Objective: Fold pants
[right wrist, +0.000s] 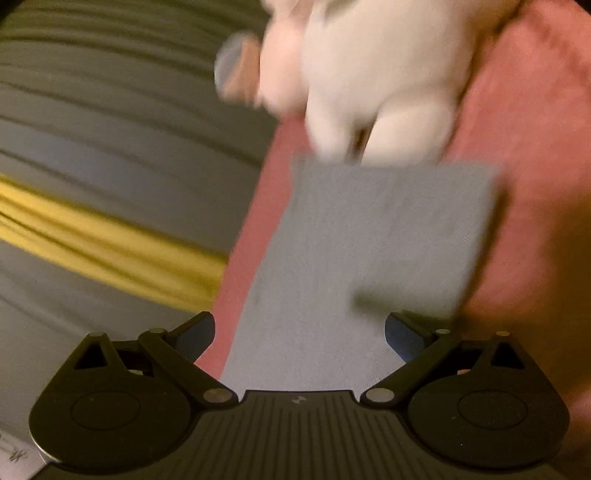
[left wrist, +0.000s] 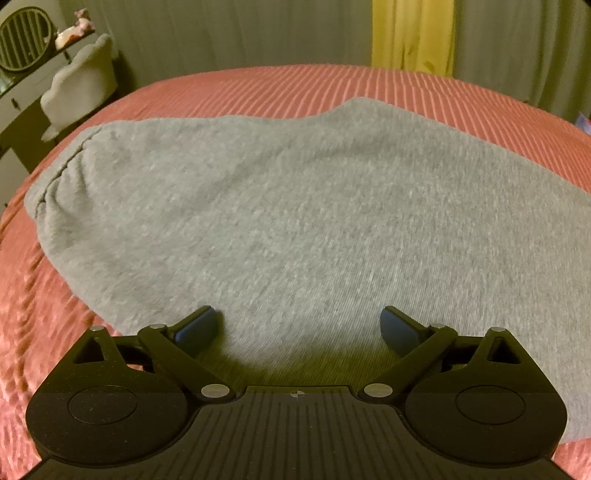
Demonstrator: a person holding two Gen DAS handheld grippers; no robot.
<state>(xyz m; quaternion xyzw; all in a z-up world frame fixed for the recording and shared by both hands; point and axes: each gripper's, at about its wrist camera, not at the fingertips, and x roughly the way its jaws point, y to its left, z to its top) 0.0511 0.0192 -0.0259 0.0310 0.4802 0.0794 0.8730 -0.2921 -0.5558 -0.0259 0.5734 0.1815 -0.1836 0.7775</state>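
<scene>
On the pink striped bed (left wrist: pixel 332 85) the grey pants (left wrist: pixel 295 206) lie spread flat, waistband at 9 o'clock in my left view. My left tongs (left wrist: pixel 299 325) are released, hovering just over the near edge, nothing gripped. My right tongs (right wrist: pixel 299 332) are also released, over a pant leg (right wrist: pixel 369 236); that view is smeared by blur. A white plush toy (right wrist: pixel 388 74) sits at 12 o'clock by the leg end. Risks: blurred aim pinches bedding with the cloth, or the leg snags the toy.

Pink ribbed bedspread (left wrist: pixel 406 85), grey curtains (left wrist: pixel 221 33), yellow curtain (left wrist: pixel 412 33), dim light
</scene>
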